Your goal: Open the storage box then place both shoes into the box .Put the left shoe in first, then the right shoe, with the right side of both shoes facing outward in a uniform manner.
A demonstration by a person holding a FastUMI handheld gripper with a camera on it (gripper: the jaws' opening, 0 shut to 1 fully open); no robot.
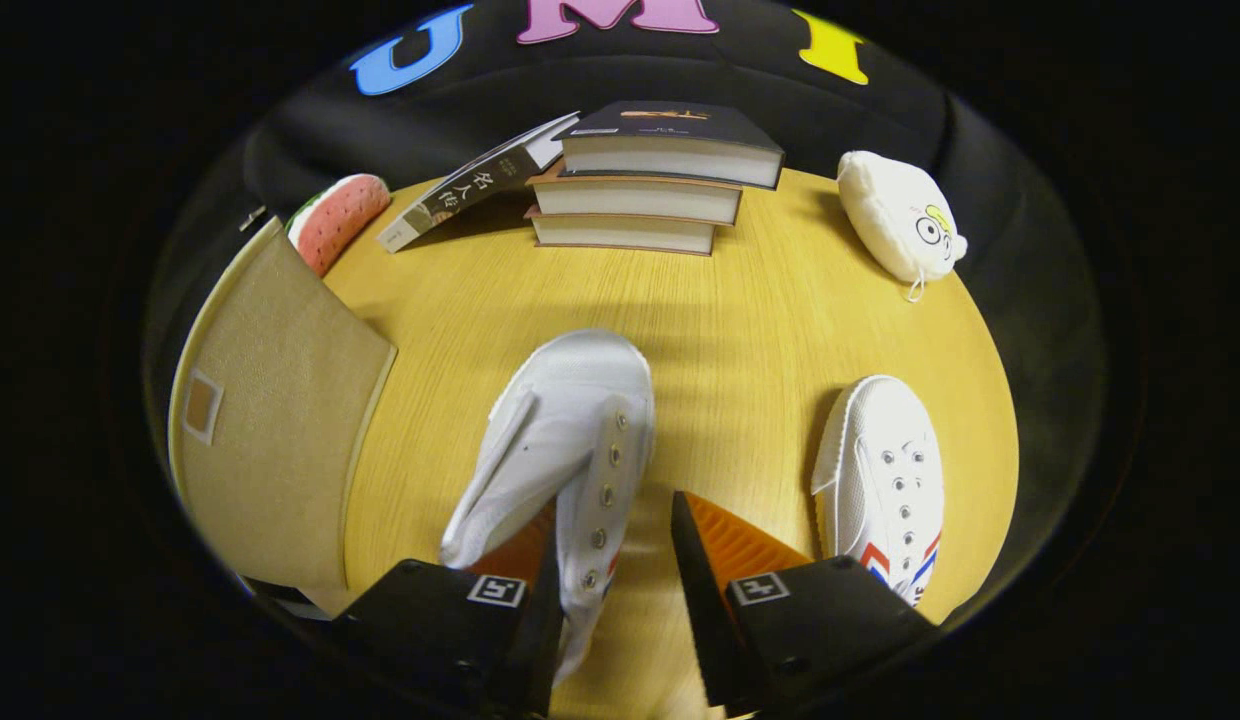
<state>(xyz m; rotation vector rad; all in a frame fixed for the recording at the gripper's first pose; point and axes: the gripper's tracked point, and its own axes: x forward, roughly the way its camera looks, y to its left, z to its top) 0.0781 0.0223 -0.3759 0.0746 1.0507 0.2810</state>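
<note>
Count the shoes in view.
2. One shoe lies on the table, its side between the open hand-held gripper fingers; the other shoe lies beside the right finger.

The hand-held gripper [612, 545] points forward and downward, its two fingers [725, 560] spread apart with a clear gap between them. The left finger reaches inside a white shoe [570, 440], whose eyelet side stands in the gap; the right finger touches nothing.

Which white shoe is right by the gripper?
The plain white canvas shoe tipped on its side, partly between the open gripper fingers. The other white shoe, with red and blue stripes, sits upright farther away beside them.
</note>
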